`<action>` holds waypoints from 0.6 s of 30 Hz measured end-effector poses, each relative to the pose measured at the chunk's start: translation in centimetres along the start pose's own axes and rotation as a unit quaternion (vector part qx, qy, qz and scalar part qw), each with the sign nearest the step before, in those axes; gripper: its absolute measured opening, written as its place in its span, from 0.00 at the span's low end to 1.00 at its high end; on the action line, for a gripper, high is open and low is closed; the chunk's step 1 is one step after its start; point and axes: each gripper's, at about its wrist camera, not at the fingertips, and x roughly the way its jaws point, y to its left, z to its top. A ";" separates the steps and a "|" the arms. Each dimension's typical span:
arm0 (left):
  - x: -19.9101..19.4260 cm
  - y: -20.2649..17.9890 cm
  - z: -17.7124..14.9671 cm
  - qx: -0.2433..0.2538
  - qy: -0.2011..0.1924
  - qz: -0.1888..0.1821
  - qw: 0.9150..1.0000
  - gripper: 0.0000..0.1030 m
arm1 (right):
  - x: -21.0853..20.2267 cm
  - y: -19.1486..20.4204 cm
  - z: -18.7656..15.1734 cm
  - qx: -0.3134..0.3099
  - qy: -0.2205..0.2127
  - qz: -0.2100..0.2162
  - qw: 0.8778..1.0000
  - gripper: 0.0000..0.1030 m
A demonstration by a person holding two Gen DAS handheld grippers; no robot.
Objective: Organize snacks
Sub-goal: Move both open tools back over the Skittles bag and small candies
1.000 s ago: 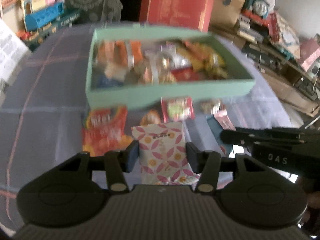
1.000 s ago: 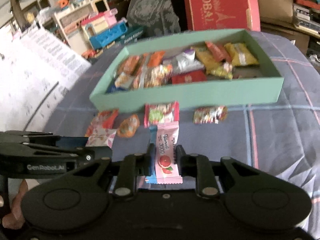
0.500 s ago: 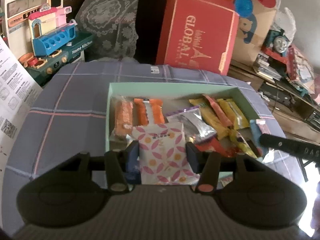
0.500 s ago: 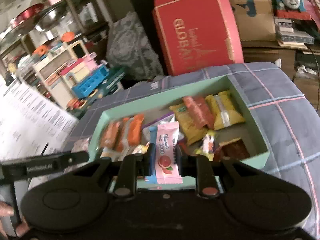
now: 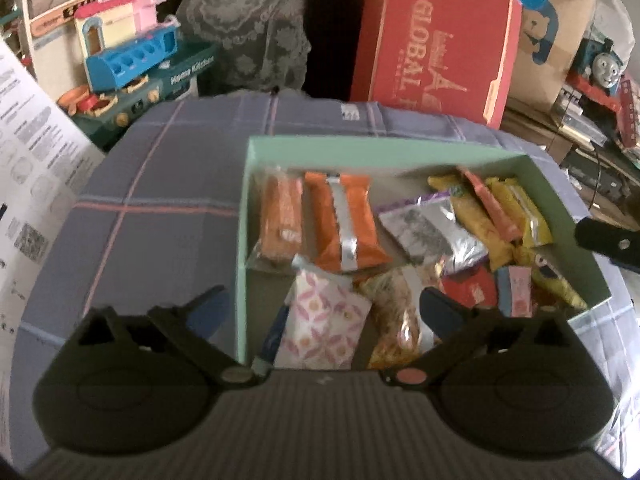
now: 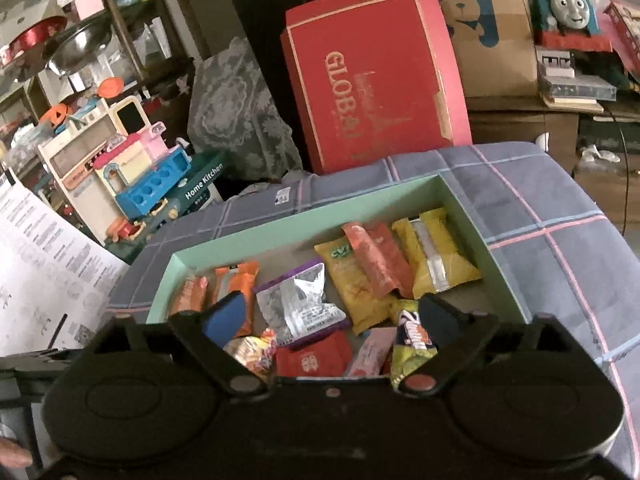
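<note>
A mint-green open box [image 5: 360, 148] [image 6: 300, 220] sits on the checked blue cloth and holds several snack packets. My left gripper [image 5: 324, 308] hovers over the box's near left corner, its jaws opening. The white packet with pink petals [image 5: 324, 320] lies loose in the box between them, untouched by the pads. My right gripper [image 6: 330, 316] hangs over the box's near side, jaws also opening. The pink grapefruit packet [image 6: 370, 354] lies in the box below it, free of the fingers. One right finger [image 5: 608, 240] pokes in at the left wrist view's right edge.
A red GLOBAL gift box [image 5: 432, 52] [image 6: 372, 80] leans behind the table. A toy kitchen set [image 5: 128, 52] stands back left, a printed white sheet [image 5: 24, 168] at the left, and a train toy [image 6: 568, 4] on cardboard boxes at the back right.
Both grippers moved from the table in front of the box to above it, each shut on a packet. Both have now opened, and the two packets lie in the box.
</note>
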 end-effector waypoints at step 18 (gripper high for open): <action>-4.5 0.0 -3.6 0.002 0.003 -0.004 1.000 1.00 | -5.7 1.2 -3.5 -0.027 0.009 0.012 1.000 1.00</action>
